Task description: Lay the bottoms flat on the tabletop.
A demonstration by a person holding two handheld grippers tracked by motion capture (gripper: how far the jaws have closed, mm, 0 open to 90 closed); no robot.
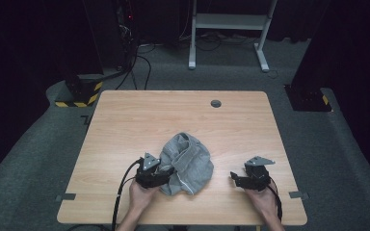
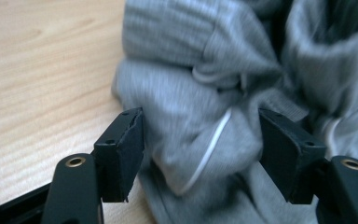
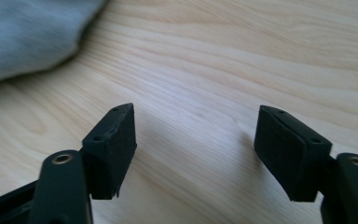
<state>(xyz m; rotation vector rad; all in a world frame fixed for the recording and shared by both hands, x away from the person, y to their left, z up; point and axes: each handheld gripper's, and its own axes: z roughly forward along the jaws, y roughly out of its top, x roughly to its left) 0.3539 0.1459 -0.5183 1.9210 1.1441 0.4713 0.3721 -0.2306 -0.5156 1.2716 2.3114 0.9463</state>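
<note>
With jaws spread around a fold of the crumpled grey garment (image 2: 200, 116), the left gripper (image 2: 200, 154) seems to be taking hold and must next pinch shut, while the right gripper (image 3: 196, 149) waits open beside the garment.

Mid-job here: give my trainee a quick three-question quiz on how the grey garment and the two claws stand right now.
1. True or false: the left claw has grey garment fabric between its jaws.
2. What lies between the right claw's jaws? A) a fold of cloth B) bare wooden table C) a cable
3. Which side of the garment, as the high view shows it, is the left claw working on?

Key:
1. True; the jaws stand wide apart around a bunched fold, with no clear pinch on it yet.
2. B; the table shows bare between them, the garment off to one side.
3. Its lower left edge, nearest the person's left hand.
</note>
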